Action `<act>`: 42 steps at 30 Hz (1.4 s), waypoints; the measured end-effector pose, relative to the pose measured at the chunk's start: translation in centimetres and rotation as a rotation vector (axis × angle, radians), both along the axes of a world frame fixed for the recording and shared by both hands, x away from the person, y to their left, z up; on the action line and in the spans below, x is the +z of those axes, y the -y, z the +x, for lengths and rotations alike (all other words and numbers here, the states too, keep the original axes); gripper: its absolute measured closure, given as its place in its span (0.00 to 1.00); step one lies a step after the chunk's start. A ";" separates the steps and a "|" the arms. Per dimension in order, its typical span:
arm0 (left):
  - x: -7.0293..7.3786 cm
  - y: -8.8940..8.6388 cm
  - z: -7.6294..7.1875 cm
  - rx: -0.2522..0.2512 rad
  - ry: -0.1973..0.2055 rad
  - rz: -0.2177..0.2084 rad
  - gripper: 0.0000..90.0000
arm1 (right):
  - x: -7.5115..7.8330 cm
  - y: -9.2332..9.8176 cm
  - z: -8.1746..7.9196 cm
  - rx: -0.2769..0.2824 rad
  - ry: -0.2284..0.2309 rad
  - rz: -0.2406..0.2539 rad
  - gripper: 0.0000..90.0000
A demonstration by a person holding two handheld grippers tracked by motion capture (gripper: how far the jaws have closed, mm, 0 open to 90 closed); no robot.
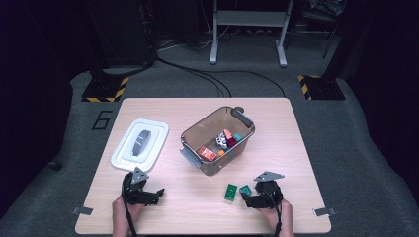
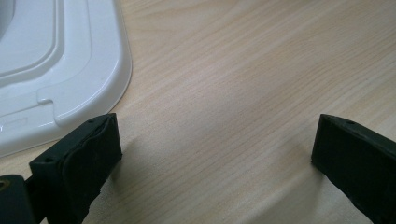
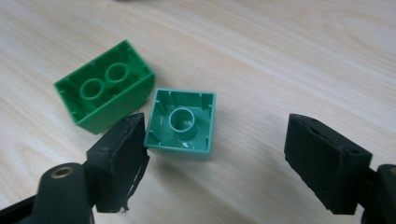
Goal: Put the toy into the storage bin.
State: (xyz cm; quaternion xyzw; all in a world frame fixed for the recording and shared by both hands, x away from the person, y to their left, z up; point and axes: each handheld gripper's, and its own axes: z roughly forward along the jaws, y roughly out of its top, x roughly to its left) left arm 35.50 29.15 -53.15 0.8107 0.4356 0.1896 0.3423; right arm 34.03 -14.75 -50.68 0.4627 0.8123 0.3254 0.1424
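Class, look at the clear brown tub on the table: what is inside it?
Inside the tub lie several small toy blocks: a red one, a dark red one, a teal one and a black-and-white piece. Whatever lies beneath them is covered.

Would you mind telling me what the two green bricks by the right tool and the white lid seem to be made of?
The teal brick and the darker green brick look like moulded hard plastic: thin walls, hollow undersides with round tubes, a slight sheen. The white lid also looks like plastic, smooth and glossy, with stepped moulded ridges and soft highlights. The table shows pale wood grain, possibly a laminate.
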 end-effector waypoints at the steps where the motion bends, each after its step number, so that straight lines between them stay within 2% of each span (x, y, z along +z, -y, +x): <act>1: 0.0 0.0 0.0 0.000 0.000 0.000 0.02 | 0.0 0.1 0.1 -0.009 0.006 0.004 0.27; 6: 0.0 0.0 0.0 0.000 0.000 0.000 0.02 | 0.2 -0.7 0.1 0.023 0.021 -0.010 0.44; 8: 0.0 0.0 0.0 0.000 0.000 0.000 0.02 | 0.2 -1.2 0.2 0.043 0.027 -0.036 0.50; 12: 0.0 0.0 0.0 -0.004 0.002 0.005 0.02 | 0.0 -1.7 0.5 0.041 0.024 -0.059 0.64; 16: 0.0 0.0 0.0 -0.004 0.002 0.005 0.02 | 0.1 -1.6 0.8 0.040 0.025 -0.066 0.65; 23: 0.0 0.0 0.0 -0.003 0.002 0.005 0.02 | 0.6 -0.9 1.3 0.021 0.024 -0.022 0.65; 24: 0.0 0.0 0.0 -0.005 0.002 0.006 0.02 | 0.8 -0.8 1.3 0.008 0.022 -0.012 0.65; 28: 0.0 0.0 0.0 -0.002 0.002 0.004 0.02 | 1.4 -0.4 1.7 0.024 0.038 -0.005 0.65; 32: 0.0 0.0 0.0 -0.004 0.002 0.005 0.02 | 2.3 -0.3 1.9 0.011 0.040 0.010 0.65; 34: 0.0 0.0 0.0 -0.002 0.002 0.004 0.02 | 2.7 -0.1 2.3 0.029 0.068 -0.006 0.65; 35: 0.0 0.0 0.0 -0.004 0.002 0.005 0.02 | 2.9 -0.2 2.2 0.009 0.054 0.009 0.65; 36: 0.0 0.0 0.0 -0.002 0.002 0.005 0.02 | 3.1 0.0 2.3 0.025 0.064 0.001 0.65; 42: 0.0 0.0 0.0 -0.003 0.002 0.005 0.02 | 4.6 -0.2 2.8 0.020 0.074 0.002 0.65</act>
